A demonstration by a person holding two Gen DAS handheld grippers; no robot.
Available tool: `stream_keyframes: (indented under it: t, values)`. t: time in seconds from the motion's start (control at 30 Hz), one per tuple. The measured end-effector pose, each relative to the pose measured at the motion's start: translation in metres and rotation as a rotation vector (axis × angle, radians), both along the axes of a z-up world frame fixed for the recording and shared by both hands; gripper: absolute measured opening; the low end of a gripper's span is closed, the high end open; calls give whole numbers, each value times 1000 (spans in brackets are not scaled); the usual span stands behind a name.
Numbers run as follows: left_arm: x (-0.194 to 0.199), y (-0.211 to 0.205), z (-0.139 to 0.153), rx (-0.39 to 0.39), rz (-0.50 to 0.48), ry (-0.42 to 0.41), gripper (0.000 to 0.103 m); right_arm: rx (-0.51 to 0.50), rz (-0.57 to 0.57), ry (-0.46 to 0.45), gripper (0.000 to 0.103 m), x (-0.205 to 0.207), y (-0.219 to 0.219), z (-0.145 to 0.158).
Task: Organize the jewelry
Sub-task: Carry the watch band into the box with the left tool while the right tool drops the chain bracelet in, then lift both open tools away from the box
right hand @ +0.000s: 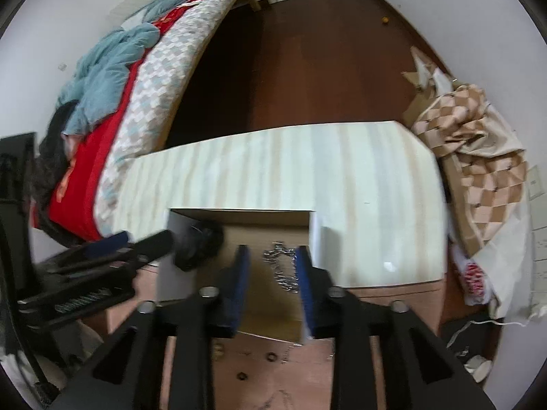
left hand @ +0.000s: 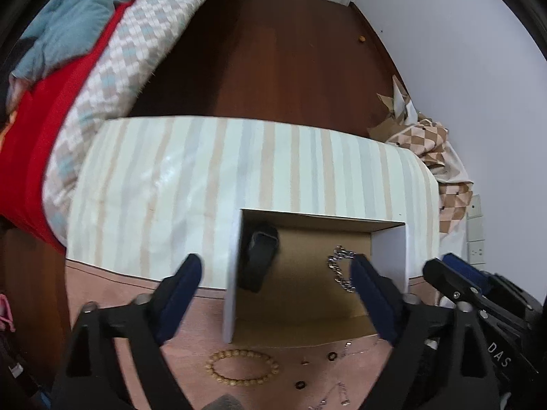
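Note:
An open cardboard box [left hand: 301, 311] with white walls sits on the table. Inside lie a black strap [left hand: 258, 256] and a silver chain [left hand: 338, 268]. A beige bead bracelet [left hand: 242, 369] and small dark rings [left hand: 331, 356] lie on the pink surface in front of the box. My left gripper [left hand: 277, 266] is open and empty, straddling the box's left wall. My right gripper [right hand: 273, 256] is open and empty just above the chain [right hand: 282, 266] in the box [right hand: 266, 317]. The strap [right hand: 200, 246] shows at the box's left. The right gripper's body [left hand: 478, 283] shows in the left wrist view.
The table carries a striped cloth [left hand: 212, 177] behind the box. A bed [left hand: 112, 68] with red and checked covers stands to the left. Dark wood floor [left hand: 283, 51] lies beyond. Checked fabric and cardboard [right hand: 478, 157] are piled at the right wall.

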State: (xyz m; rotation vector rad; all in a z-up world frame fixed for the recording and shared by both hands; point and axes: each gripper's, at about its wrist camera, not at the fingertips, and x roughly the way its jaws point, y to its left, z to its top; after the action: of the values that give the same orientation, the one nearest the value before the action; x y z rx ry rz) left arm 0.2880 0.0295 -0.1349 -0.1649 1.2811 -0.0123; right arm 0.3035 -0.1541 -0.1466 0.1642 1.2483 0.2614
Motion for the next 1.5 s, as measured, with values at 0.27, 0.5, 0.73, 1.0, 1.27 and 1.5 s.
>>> stream_keyframes:
  t: [0.27,0.5,0.73,1.0,1.27,1.5]
  values:
    - [-30,6,4,182,12,-124,103,-272,-15,-53,97,-28,11,-15]
    - [-49,13,-5,214,35,-109,103,-302,-27,-56,97,-46,16,-22]
    - [-74,15,11,249,53,-151,103,-297,-49,-86,97,-64,20,-4]
    - [-110,16,49,262,71,-245,103,-286,-65,-157,97,-94,21,33]
    - [-150,15,86,253,78,-320,103,-273,-86,-253,97,-135,19,80]
    - [-176,21,98,243,111,-341,103,-231,-91,-294,97,-168,17,105]
